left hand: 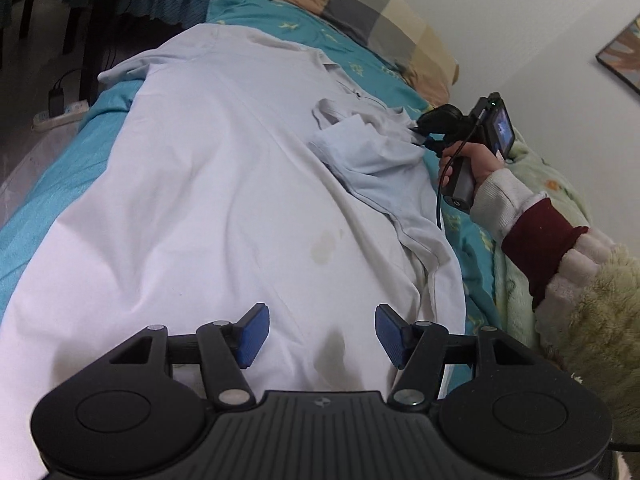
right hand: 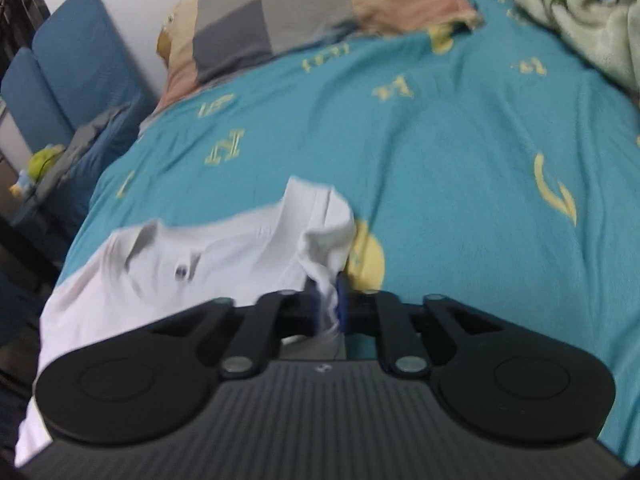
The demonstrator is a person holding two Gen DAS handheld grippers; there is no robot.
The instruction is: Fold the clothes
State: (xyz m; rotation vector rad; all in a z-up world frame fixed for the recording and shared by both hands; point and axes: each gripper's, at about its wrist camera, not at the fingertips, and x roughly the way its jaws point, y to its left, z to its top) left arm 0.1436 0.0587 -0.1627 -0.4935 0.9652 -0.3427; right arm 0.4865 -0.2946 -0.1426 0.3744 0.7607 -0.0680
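A pale white polo shirt point(left hand: 220, 180) lies spread along the teal bed, collar at the far end, with two yellowish stains near the hem. My left gripper point(left hand: 322, 334) hovers open over the hem end, nothing between its blue pads. My right gripper point(left hand: 420, 136), held in a hand, is shut on the shirt's right sleeve, which is bunched and pulled in over the chest. In the blurred right wrist view, white shirt point(right hand: 220, 248) fabric is pinched between the right gripper point(right hand: 329, 304) pads, with the collar button showing to the left.
A checked pillow point(left hand: 376, 20) lies at the head of the bed sheet point(right hand: 460, 160). A green fleece blanket point(right hand: 580, 12) is heaped along the right side. A power strip point(left hand: 60, 114) sits on the floor at the left. A picture frame point(left hand: 620, 56) leans on the wall.
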